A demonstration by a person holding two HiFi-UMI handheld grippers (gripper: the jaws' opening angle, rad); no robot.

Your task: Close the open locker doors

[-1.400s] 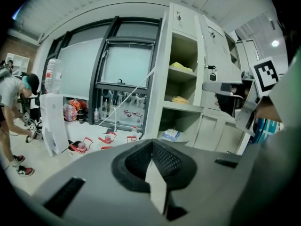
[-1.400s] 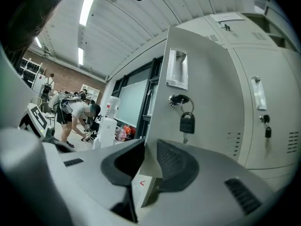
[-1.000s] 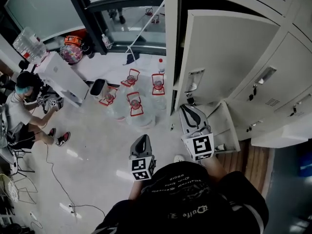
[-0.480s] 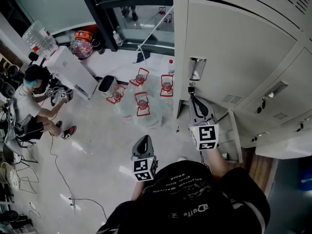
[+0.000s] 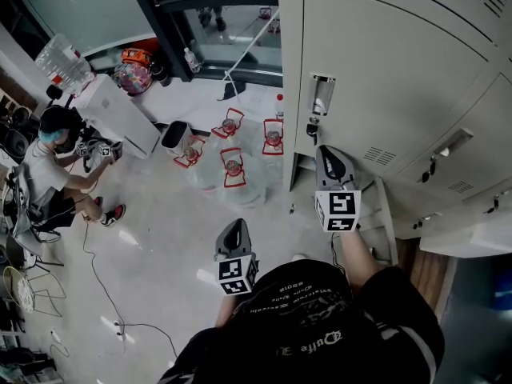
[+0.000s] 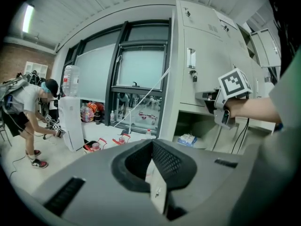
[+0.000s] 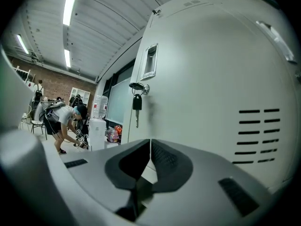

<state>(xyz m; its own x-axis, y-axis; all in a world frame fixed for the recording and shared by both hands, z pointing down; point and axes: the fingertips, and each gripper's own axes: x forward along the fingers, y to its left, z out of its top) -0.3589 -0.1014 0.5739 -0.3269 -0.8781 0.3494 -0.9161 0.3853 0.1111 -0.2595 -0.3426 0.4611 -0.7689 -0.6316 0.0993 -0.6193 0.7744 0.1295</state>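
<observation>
My left tongs (image 5: 234,229) hang clenched and empty, while my right tongs (image 5: 330,154), just closing on nothing, point at the pale grey metal locker door (image 5: 384,78), which sits flush in its frame with a black-headed key (image 7: 137,102) dangling, clear red-handled water jugs (image 5: 233,169) on the floor beyond.

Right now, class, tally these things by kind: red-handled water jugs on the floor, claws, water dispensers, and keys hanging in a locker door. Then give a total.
Red-handled water jugs: 4
Claws (left claw, right claw): 2
Water dispenser: 1
Key: 1
Total: 8
</observation>
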